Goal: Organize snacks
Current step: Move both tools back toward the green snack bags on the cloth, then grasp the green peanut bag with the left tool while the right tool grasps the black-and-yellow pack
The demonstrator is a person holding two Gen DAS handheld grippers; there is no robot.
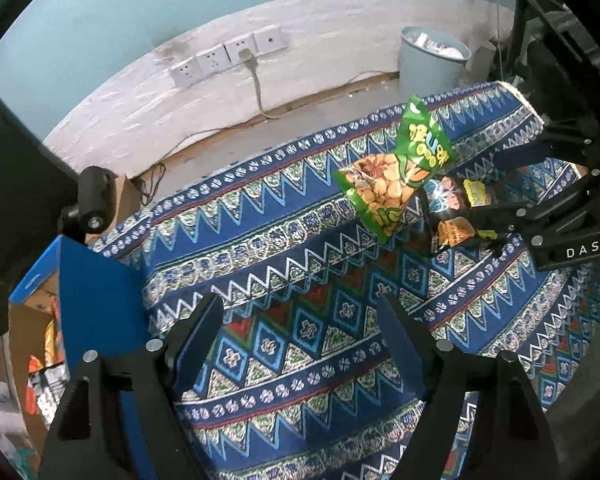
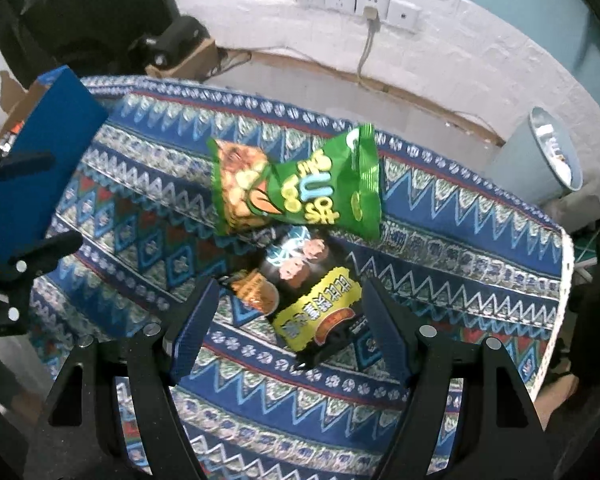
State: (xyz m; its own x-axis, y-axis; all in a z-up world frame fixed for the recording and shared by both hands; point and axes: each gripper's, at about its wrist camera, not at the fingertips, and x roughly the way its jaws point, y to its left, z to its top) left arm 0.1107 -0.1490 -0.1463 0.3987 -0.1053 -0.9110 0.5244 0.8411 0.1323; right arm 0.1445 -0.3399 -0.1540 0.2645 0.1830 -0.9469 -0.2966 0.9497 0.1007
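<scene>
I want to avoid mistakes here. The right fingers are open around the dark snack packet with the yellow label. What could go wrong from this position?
1. The green snack bag overlaps the far end of the dark packet, so lifting the packet may drag or flip the bag.
2. The small orange packet lies against the dark packet near one right finger; closing may pinch both.
3. The dark packet looks glossy and crumpled, so the right gripper might slip off it.

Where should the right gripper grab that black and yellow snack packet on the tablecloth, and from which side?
Take the black and yellow packet across its narrow width at the near end, coming straight down from above. It lies flat on the tablecloth, already between the open fingers of the right gripper, while its far end tucks under the green bag, so the near end is probably the freest part.
</scene>
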